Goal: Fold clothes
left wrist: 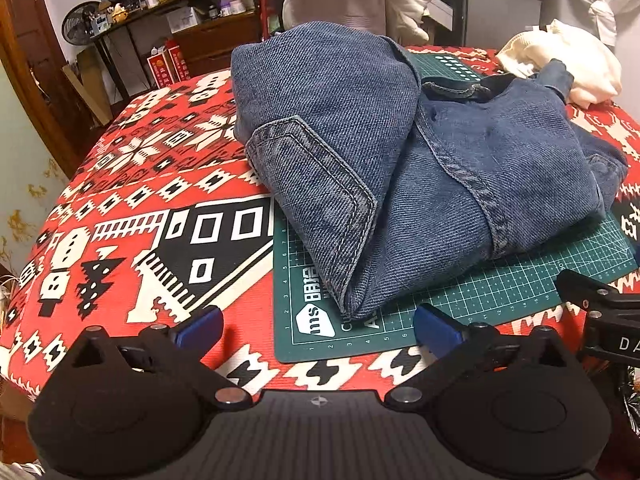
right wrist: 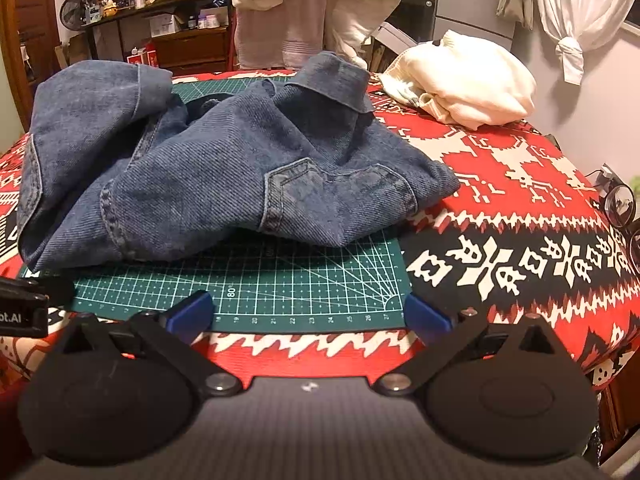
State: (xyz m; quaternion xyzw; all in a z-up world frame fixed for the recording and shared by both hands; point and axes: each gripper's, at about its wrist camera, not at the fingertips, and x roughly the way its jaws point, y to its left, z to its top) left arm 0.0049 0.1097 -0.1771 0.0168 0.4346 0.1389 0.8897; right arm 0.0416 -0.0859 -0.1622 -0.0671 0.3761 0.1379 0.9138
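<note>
A blue denim garment (left wrist: 384,152) lies roughly folded on a green cutting mat (left wrist: 500,292), with one flap turned over its left side. The same denim garment (right wrist: 224,168) sits bunched in the right wrist view, a cuff standing up at its far side. My left gripper (left wrist: 318,326) is open at the mat's near left corner, just short of the denim's hem, holding nothing. My right gripper (right wrist: 308,314) is open over the cutting mat's (right wrist: 280,284) near edge, apart from the cloth. The right gripper's body (left wrist: 608,312) shows at the left view's right edge.
A red, black and white patterned cloth (left wrist: 132,216) covers the table. A cream garment (right wrist: 468,84) lies heaped at the far right. Round glasses (right wrist: 622,208) rest at the table's right edge. Cluttered shelves, a fan (left wrist: 78,24) and draped white fabric stand behind the table.
</note>
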